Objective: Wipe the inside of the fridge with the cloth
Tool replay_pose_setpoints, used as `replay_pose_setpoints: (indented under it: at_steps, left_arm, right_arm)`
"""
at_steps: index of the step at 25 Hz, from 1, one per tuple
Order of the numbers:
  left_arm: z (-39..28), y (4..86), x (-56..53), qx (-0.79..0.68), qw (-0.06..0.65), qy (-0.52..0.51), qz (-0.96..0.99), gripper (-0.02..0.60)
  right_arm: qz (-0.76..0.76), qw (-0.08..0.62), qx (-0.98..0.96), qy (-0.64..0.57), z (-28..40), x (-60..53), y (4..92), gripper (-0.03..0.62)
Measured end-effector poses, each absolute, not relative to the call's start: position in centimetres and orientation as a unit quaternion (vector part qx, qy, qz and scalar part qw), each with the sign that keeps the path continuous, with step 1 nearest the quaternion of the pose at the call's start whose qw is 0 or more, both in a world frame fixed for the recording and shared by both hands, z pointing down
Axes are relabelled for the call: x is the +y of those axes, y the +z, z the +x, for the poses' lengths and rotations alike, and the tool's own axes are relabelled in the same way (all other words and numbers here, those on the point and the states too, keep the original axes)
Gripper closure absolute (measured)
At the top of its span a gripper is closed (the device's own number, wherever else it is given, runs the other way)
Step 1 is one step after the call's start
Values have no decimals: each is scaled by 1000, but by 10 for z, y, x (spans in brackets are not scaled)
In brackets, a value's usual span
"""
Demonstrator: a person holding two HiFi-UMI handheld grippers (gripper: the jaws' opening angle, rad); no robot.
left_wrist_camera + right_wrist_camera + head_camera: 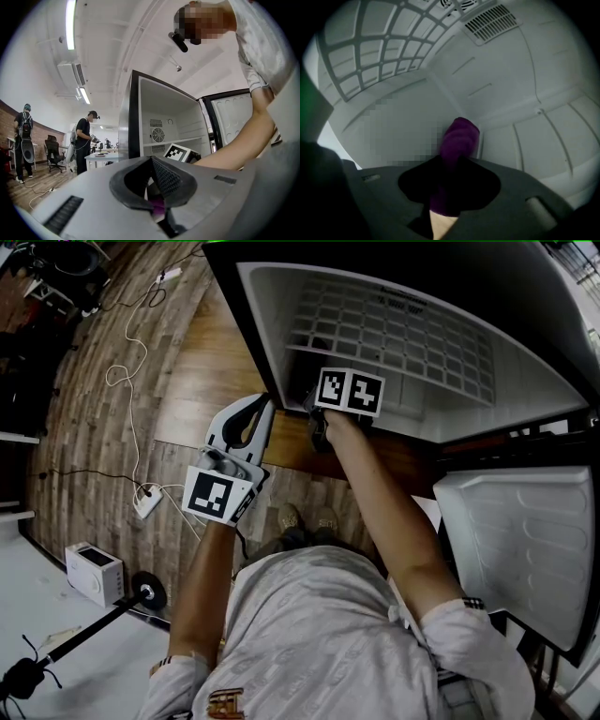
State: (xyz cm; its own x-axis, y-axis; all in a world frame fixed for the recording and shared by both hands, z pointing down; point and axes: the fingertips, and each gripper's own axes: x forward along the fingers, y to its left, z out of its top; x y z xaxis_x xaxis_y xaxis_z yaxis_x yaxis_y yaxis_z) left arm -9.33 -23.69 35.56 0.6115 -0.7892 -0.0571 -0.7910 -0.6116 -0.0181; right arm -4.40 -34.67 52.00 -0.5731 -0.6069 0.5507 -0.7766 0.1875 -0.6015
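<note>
My right claw (pixel 449 185) is clamped tight on the purple fabric cloth (pixel 460 136), mid-frame inside the white plastic-lined fridge (pixel 525 103). Best to press it flat on the rear wall and stroke evenly. My left claw (pixel 157 187) is closed and empty, outside the fridge.

My right gripper (pixel 458 161), clamped on the cloth (pixel 460 138), is inside the fridge (pixel 272 343). The wire shelf (pixel 403 329) hangs above it and blocks any way upward. Far ahead the ribbed back wall (pixel 543 154) ends the reach, and the white side wall closes in on the left. Between these the compartment is open enough for the gripper to pass left and right. On the right the open door (pixel 525 540) stands near my right arm and bounds that side. My left gripper (pixel 261 407) is outside, just left of the fridge's dark front edge. Cables (pixel 127 381) and a power strip (pixel 147 501) lie on the floor further left.
</note>
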Motion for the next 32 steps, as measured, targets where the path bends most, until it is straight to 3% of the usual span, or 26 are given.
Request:
replay_pose_setpoints:
  at_steps: [21, 32]
  left_arm:
    - [-67, 351, -217, 390, 24, 24, -920, 581]
    - [-33, 334, -207, 346, 23, 36, -937, 581]
  right_arm:
    - [493, 102, -803, 318, 41, -285, 456, 482]
    - [457, 135, -853, 213, 45, -215, 413, 483]
